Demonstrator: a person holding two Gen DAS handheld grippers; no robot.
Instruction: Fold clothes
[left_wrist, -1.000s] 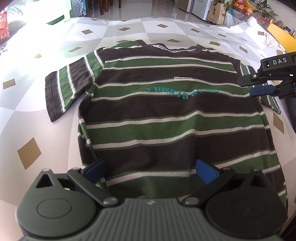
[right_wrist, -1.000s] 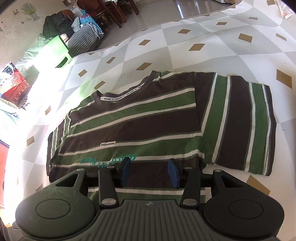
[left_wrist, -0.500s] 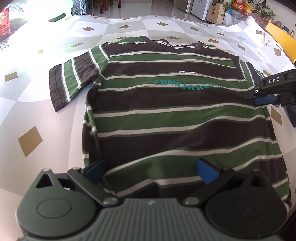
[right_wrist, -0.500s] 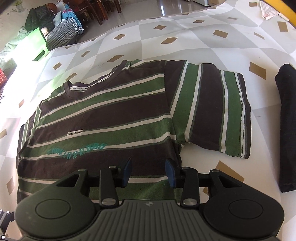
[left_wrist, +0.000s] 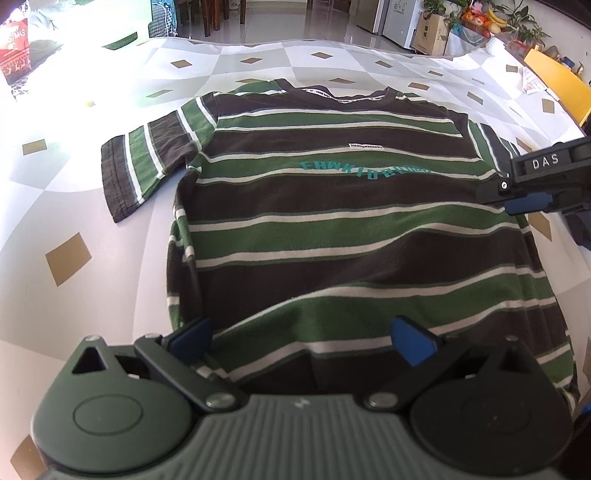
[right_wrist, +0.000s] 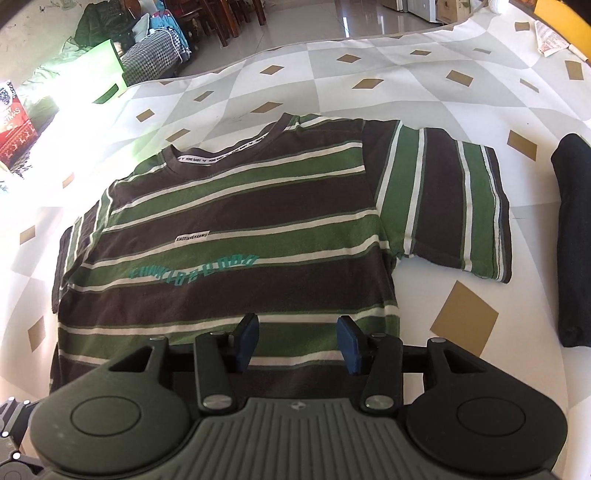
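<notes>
Both tools tilt steeply downward: the left tool gapes wide, the right tool is spreading, nothing gripped.

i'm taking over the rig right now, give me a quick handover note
Left gripper: jaws wide open above the hem end of the striped t-shirt, holding nothing.
Right gripper: jaws opening, over the shirt's side below its sleeve, nothing pinched.
Shirt lies flat, front up, both sleeves spread, on the checked tablecloth. A dark garment lies beside it, past that sleeve.
Done: shirt laid out.
Left: every fold.
</notes>
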